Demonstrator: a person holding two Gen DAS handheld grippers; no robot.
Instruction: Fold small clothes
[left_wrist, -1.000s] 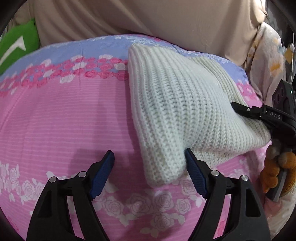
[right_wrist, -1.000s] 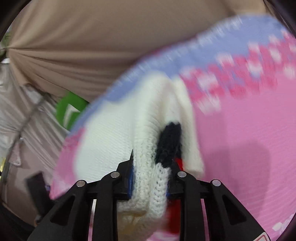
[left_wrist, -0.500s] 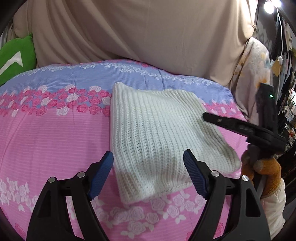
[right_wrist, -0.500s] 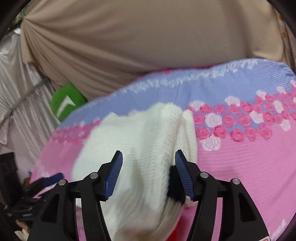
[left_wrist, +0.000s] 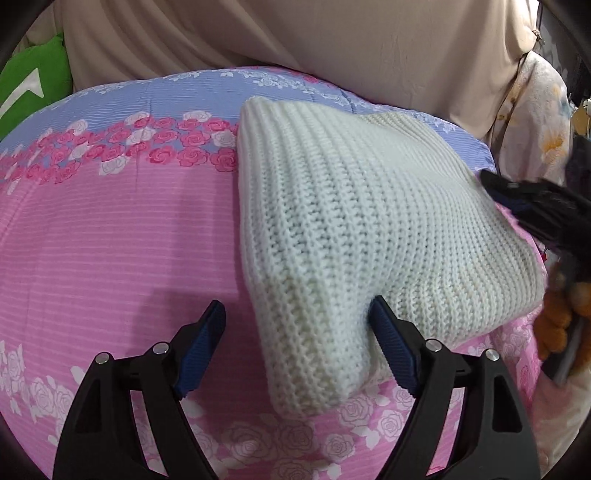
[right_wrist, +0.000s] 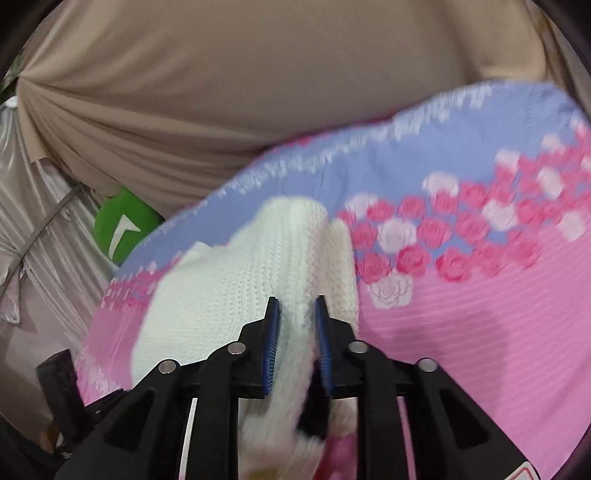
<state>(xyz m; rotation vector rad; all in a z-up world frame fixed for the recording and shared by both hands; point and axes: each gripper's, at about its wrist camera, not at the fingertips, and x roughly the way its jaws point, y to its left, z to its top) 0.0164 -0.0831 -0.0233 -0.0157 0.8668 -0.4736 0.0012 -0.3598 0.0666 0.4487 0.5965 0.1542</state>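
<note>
Wide bare stretch of pink bedspread (left_wrist: 110, 240) left of the cream knit (left_wrist: 369, 221), open for passing. Between the spread jaws of the left tool (left_wrist: 295, 350), the knit's near corner fills the right half, with a gap at the left pad. Right flank blocked by the right tool (left_wrist: 535, 206), knit between its opening jaws, and an orange plush toy (left_wrist: 557, 325). Closed off behind by the beige curtain (left_wrist: 332, 44), with a green cushion (left_wrist: 33, 85) at far left.
</note>
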